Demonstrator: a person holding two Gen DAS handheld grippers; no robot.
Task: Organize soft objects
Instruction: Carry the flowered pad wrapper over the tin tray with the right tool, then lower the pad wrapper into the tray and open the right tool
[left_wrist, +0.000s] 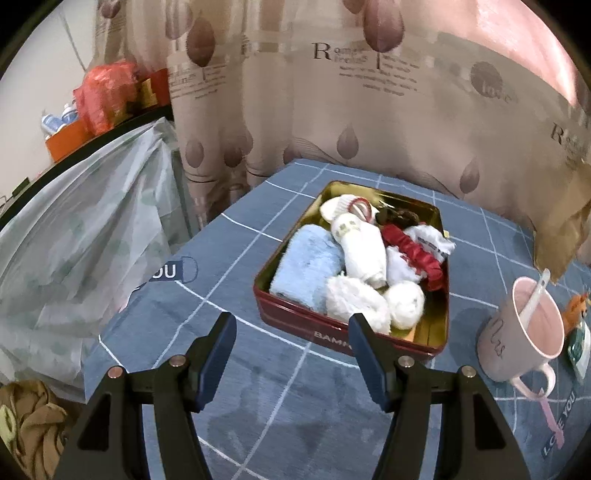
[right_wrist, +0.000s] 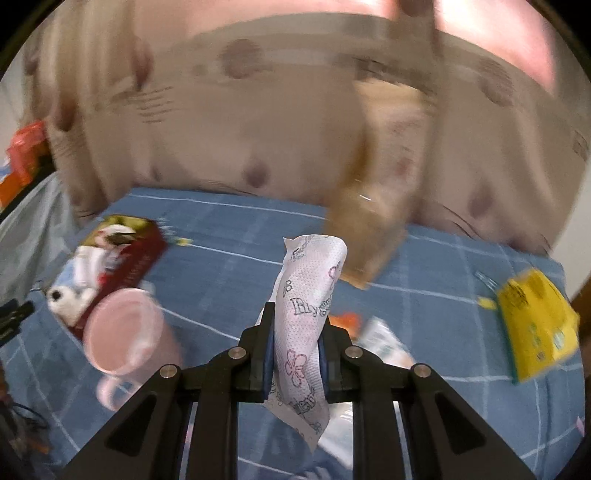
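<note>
Surface: a blue cloth (left_wrist: 280, 387) with thin white lines in squares is spread over a flat top. Words are printed on it near the edges.
Room: a long curtain (left_wrist: 332, 110) with brown drop shapes and printed words is hung just behind the blue cloth. A pale plastic sheet (left_wrist: 74, 229) is draped at the left side. Red and orange things are piled far back on the left.
Tin: a dark red tin (left_wrist: 354, 332) with a gold inside is set on the cloth. It is filled with soft things.
Soft things: a light blue towel (left_wrist: 308, 266), a white sock (left_wrist: 364, 251), a red scrunchie (left_wrist: 413, 251) and white fluffy balls (left_wrist: 404, 304) are packed together in the tin.
Cup: a pink cup (left_wrist: 517, 332) with a spoon in it is stood to the right of the tin.
Yellow pack: a yellow pack (right_wrist: 535, 321) is laid on the cloth, well apart from the tin.
Left gripper (left_wrist: 291, 325): its jaws are spread wide and nothing is held. It is kept above the cloth, near the tin.
Right gripper (right_wrist: 295, 325): its jaws are clamped on a soft white tissue pack (right_wrist: 306, 306) with flower prints. The pack is held up in the air above the cloth, outside the tin.
</note>
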